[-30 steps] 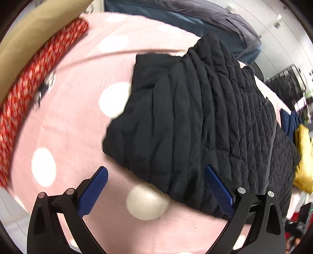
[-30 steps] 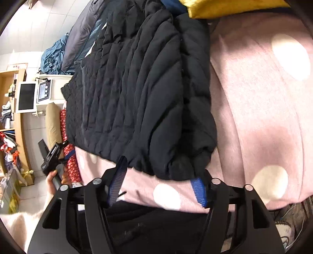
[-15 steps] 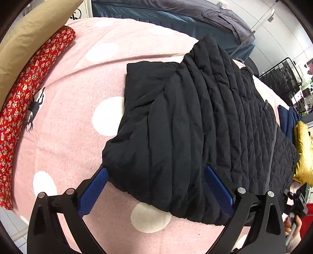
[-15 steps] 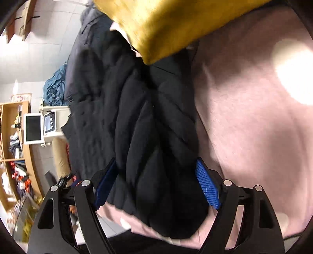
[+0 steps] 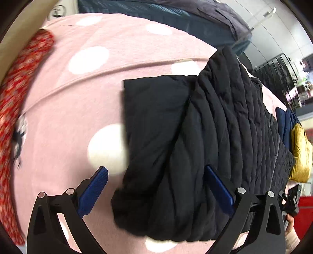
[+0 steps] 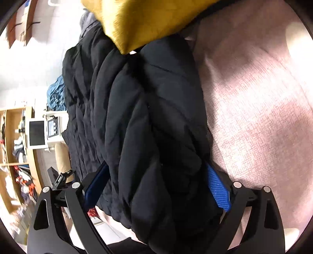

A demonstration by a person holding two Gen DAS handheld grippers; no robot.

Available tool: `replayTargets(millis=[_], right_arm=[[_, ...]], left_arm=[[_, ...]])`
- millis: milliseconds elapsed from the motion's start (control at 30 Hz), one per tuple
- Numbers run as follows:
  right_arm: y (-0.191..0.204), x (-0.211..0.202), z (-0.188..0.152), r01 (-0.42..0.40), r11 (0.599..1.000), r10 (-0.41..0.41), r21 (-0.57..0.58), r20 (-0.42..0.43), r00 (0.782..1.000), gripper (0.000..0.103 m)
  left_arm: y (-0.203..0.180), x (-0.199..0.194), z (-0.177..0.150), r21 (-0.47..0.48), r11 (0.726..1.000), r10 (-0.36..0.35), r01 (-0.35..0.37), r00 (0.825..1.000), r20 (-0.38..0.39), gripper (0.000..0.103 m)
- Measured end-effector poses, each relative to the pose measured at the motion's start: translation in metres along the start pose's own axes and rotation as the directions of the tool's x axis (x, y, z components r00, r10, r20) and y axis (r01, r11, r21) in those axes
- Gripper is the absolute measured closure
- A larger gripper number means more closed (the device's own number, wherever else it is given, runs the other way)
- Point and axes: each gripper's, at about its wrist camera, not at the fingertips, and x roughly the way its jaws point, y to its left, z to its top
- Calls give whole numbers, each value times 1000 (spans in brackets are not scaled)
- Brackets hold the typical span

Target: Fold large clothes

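Note:
A black quilted jacket (image 5: 195, 127) lies partly folded on a pink bedspread with white dots (image 5: 68, 117). My left gripper (image 5: 156, 187) hovers open over the jacket's near corner, which shows between its blue pads (image 5: 93, 191) without touching them. In the right wrist view the jacket's thick folded edge (image 6: 137, 117) fills the gap of my right gripper (image 6: 156, 188). Its jaws are opening wide, and the cloth partly hides the left pad while the right pad (image 6: 218, 189) shows beside the pink bedspread (image 6: 254, 117).
A yellow garment (image 6: 146, 21) lies against the jacket's end, also seen as the yellow garment (image 5: 301, 152) beside a navy one (image 5: 285, 123). A red patterned cushion (image 5: 11, 97) lines the bed's left edge. Dark bedding (image 5: 176, 17) lies beyond. Wooden shelves (image 6: 11, 156) stand off the bed.
My left gripper has slid sideways so the jacket's corner sits deeper between its pads. My right gripper has come down onto the jacket's edge and its jaws have spread wider.

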Motion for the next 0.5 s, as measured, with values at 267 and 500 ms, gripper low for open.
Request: replayTargets(millis=[267,500], right_arm=[[34,17,-7,158,978,-162,-133,-18,987,5],[38,16,-11,180,975,-183,-127,-10,983,5]], left_arm=[[0,41,34,-16,995,-104,103,992,-75,5],[-14,56,47,-13,998,-59,58,993,-98,5]])
